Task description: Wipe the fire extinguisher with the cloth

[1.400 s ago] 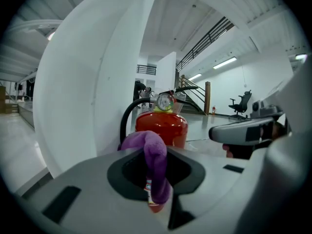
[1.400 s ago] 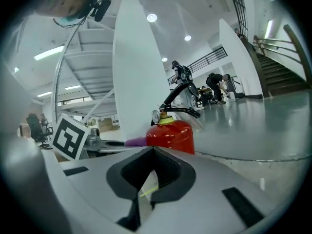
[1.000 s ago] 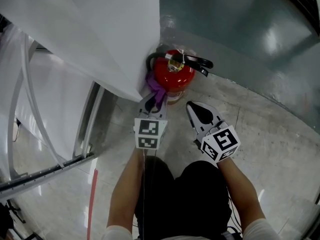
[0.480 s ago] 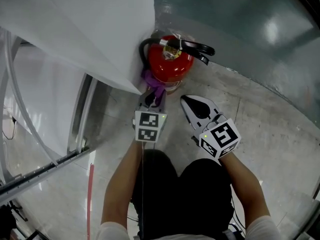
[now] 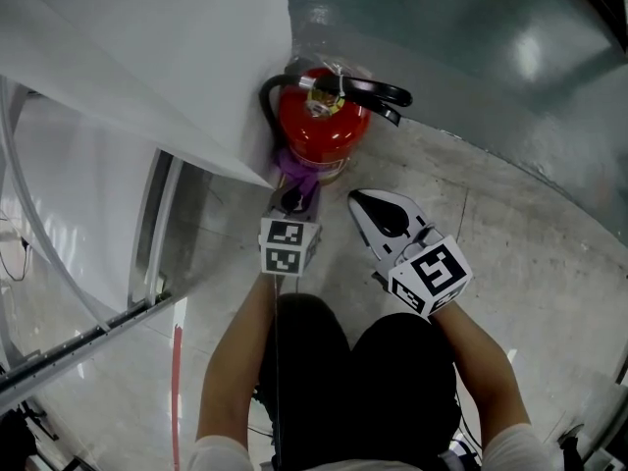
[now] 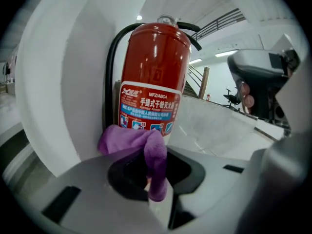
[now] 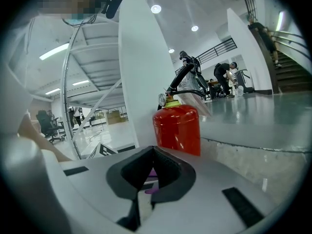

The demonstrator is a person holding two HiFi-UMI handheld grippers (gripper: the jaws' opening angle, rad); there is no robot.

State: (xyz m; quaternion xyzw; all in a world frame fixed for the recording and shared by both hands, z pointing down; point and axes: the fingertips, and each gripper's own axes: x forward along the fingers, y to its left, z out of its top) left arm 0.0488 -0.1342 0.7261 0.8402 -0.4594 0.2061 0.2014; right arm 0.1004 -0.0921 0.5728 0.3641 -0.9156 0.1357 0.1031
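A red fire extinguisher [image 5: 322, 126] with a black hose and handle stands on the floor against a white pillar; it also shows as a red cylinder [image 6: 153, 77] and further off [image 7: 178, 128]. My left gripper [image 5: 292, 200] is shut on a purple cloth [image 5: 296, 173], whose bunched end [image 6: 139, 143] rests against the lower label of the extinguisher. My right gripper [image 5: 371, 208] is shut with nothing in it, just right of the left one and short of the extinguisher's base.
A white pillar [image 5: 196, 57] rises left of the extinguisher. A grey raised ledge [image 5: 471, 77] runs behind it to the right. A metal frame rail [image 5: 147, 243] lies at the left. The person's legs [image 5: 373, 381] fill the lower middle of the head view.
My left gripper has sunk along the extinguisher's side with the purple cloth, from near its upper body to near its base. The right gripper has stayed put.
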